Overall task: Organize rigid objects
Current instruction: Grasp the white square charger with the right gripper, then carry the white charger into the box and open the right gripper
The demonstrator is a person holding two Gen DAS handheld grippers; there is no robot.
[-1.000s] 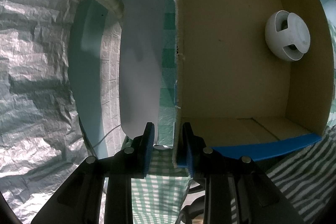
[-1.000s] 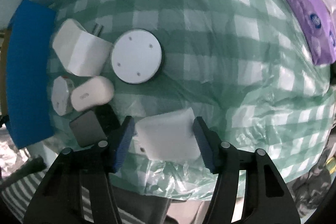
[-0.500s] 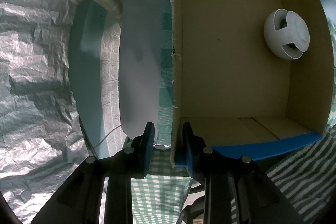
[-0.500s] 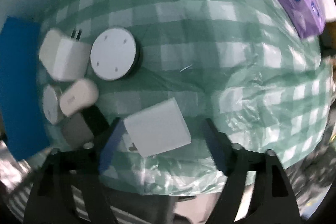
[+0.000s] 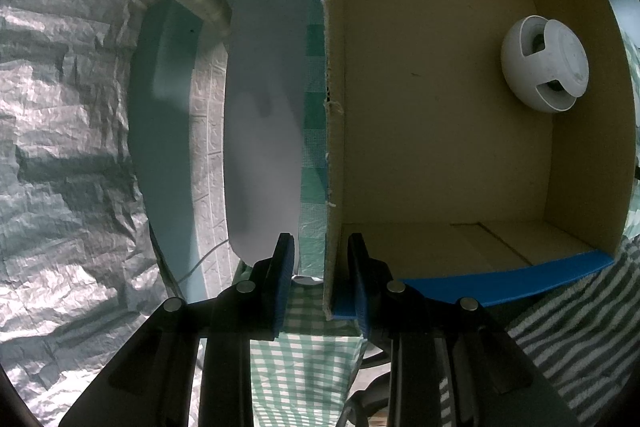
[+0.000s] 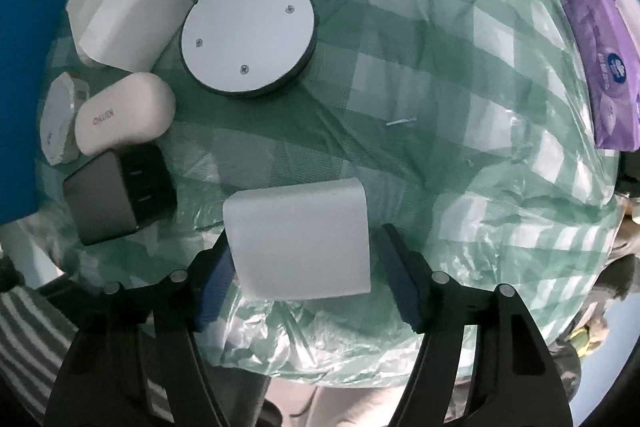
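In the left wrist view a cardboard box with blue outer faces holds a white round gadget. My left gripper stands narrowly open astride the box's left wall near its front corner. Checked cloth shows between the left pad and the wall. In the right wrist view a white square block lies on the checked cloth between the fingers of my right gripper. Its jaws are closing. The left pad is at the block's edge and the right pad stands apart from it.
Left of the block lie a dark grey charger, a white pill-shaped case, a small white piece, a white plug adapter and a round white disc. The blue box wall is far left, a purple tissue pack far right. Crinkled foil lies left of the box.
The right gripper's jaws spread wide, then narrowed, and it sank closer to the white block, which turned slightly between them. The left gripper stayed put and the box wall shifted slightly.
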